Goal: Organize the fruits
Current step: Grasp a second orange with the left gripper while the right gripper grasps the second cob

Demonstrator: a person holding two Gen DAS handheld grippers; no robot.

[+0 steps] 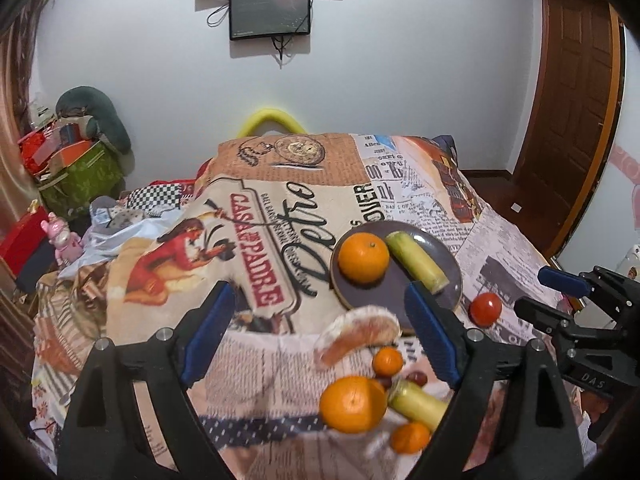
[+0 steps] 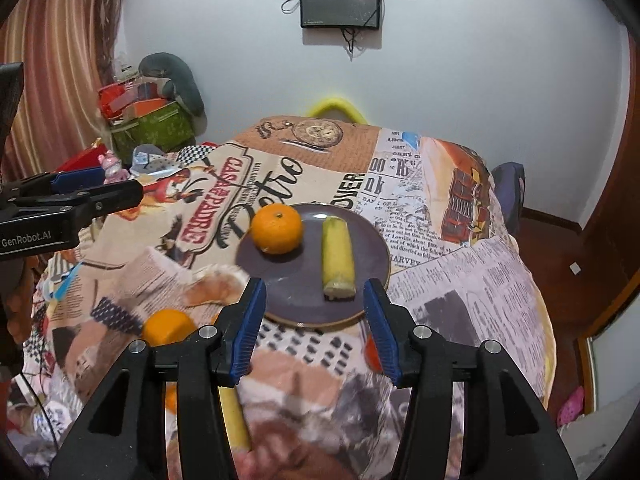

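Both tools hang empty over the printed tablecloth [image 1: 280, 216]. The left gripper [image 1: 318, 328] has its jaws spread wide with nothing between them, and the right gripper [image 2: 315, 322] is likewise released. In the left wrist view the loose fruit lies nearest: a big orange [image 1: 352, 404] at 6 o'clock, a small orange [image 1: 410, 437] at 5 o'clock of it, and a yellow-green stalk piece [image 1: 418, 402] touching the big orange's right side. Just beyond sit a little tangerine [image 1: 387, 361], a dark red fruit [image 1: 418, 378] that is too small to identify, and a pomelo wedge [image 1: 358, 336]. A tomato [image 1: 485, 309] lies apart at 3 o'clock, near the right tool.

Farther off, the dark plate [image 1: 400, 292] already carries one orange [image 1: 363, 257] and one stalk [image 1: 416, 261].

The step in hand looks like picking the next loose piece. The big orange seems the fair choice for the left tool: come down over it, centre the pads on its widest part, and close gently, since round fruit rolls on soft cloth. Its neighbours touch it, so a crooked approach may knock them.

For setting down, the plate's near rim at 6 o'clock is bare, with room between the orange and stalk. The cloth drops away at the right edge; the tomato is closest to that fall.
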